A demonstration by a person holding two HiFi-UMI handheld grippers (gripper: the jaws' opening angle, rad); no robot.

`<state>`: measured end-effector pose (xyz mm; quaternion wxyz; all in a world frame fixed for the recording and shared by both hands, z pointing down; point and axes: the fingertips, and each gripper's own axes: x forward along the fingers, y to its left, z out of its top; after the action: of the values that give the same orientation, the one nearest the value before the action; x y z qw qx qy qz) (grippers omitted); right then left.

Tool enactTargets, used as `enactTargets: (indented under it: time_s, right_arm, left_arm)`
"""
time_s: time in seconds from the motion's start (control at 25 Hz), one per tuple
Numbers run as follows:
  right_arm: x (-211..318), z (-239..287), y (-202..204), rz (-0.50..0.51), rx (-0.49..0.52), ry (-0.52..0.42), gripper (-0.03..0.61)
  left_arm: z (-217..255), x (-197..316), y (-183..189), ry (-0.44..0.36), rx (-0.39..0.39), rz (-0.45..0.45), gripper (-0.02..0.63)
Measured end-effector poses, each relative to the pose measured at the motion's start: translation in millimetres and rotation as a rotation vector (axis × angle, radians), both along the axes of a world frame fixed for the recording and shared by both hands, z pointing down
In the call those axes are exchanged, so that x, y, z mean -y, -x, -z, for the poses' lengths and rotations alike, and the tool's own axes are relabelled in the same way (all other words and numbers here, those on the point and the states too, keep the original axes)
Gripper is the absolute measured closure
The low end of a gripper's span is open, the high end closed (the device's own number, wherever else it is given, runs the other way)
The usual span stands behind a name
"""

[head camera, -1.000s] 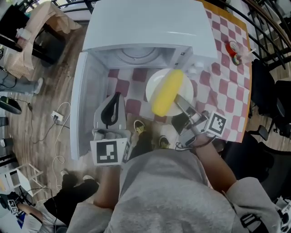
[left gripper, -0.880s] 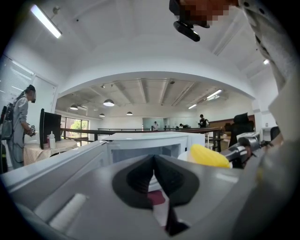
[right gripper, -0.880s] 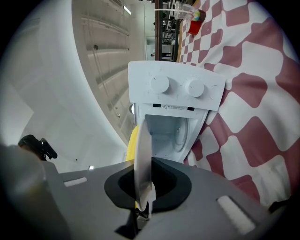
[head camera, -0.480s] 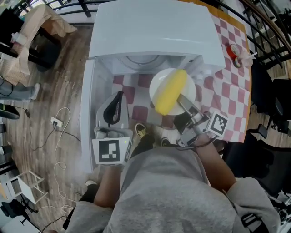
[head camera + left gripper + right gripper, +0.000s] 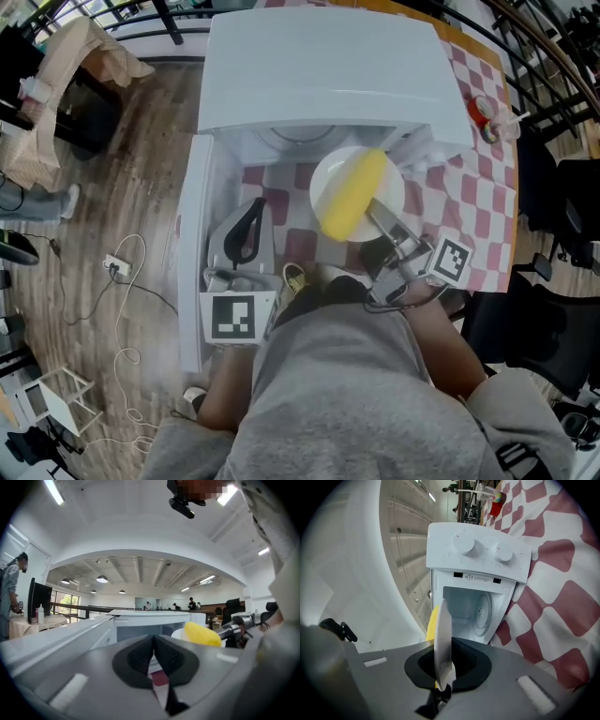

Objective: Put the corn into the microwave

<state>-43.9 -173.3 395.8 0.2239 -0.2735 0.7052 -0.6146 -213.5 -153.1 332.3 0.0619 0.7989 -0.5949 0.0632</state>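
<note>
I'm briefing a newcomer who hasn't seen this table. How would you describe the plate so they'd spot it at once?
Find the white microwave on the checked cloth, its door open. Just before its opening, the right gripper pinches a round white plate by the rim. It is the only dish here, and a yellow corn lies on it.

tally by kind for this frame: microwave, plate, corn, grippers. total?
Microwave: 1
Plate: 1
Corn: 1
Grippers: 2 (left gripper, right gripper)
Total: 5
</note>
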Motion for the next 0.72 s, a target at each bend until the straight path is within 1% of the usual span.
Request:
enactTargets:
  time_s: [0.28, 0.44, 0.56, 0.72]
  right_arm:
    - [5, -3, 1, -0.021, -0.009, 0.006, 0.572]
    - [15, -10, 3, -0.027, -0.012, 0.014, 0.572]
    - [27, -17, 8, -0.015, -0.021, 0.007, 0.572]
    - [45, -33, 14, -0.01, -0.041, 0.019, 0.572]
  left_arm:
    - [-7, 3, -3, -0.021, 0.025, -0.048, 0.603]
    - [-6, 10, -4, -0.021, 0.008, -0.045, 0.603]
    - [-12, 15, -4, -0.008, 0.021, -0.046, 0.603]
    - [-14, 29, -2, 0.001, 0.016, -0.03, 0.603]
